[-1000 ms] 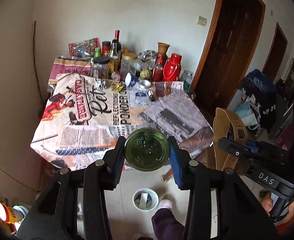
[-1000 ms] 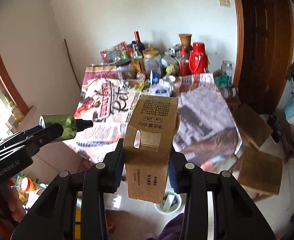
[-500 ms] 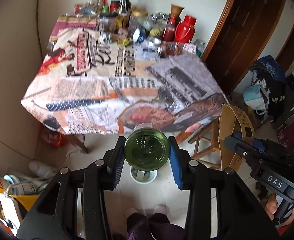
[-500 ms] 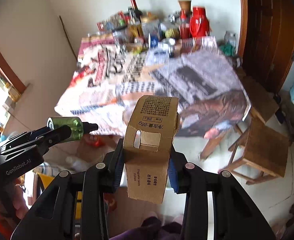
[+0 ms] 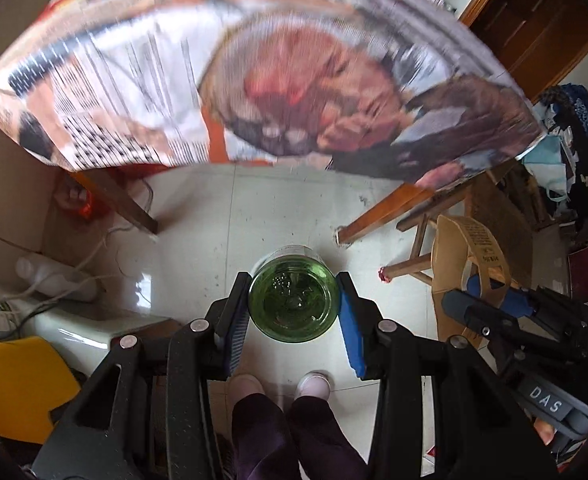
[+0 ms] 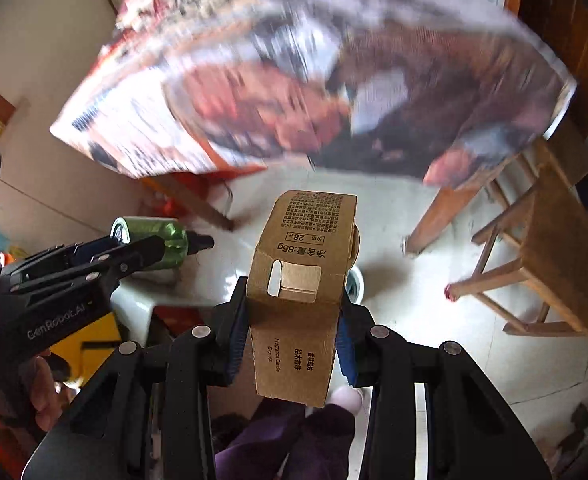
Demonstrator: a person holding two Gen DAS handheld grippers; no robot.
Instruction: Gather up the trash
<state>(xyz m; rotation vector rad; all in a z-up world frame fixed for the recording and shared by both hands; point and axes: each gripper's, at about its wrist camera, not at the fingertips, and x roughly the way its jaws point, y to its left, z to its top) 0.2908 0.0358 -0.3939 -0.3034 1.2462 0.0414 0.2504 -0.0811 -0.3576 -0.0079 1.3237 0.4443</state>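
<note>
My left gripper [image 5: 294, 300] is shut on a green glass bottle [image 5: 294, 304], seen base-on, held above the white floor. The same bottle [image 6: 161, 240] shows at the left of the right wrist view, with a black cap. My right gripper [image 6: 294, 308] is shut on a brown cardboard box [image 6: 298, 288] with printed text. The box [image 5: 466, 264] also shows at the right of the left wrist view. A small white bin [image 6: 356, 282] on the floor is mostly hidden behind the box.
The table with its newspaper-print cloth [image 5: 253, 80] fills the top of both views, wooden legs [image 5: 378, 220] below. A wooden stool [image 6: 550, 248] stands at the right. My feet [image 5: 314, 386] are on the tiles. Yellow and white items [image 5: 17, 388] sit at the left.
Both grippers have tilted down and drawn back from the table towards the floor, still holding the bottle and the box. The tabletop clutter has left the views.
</note>
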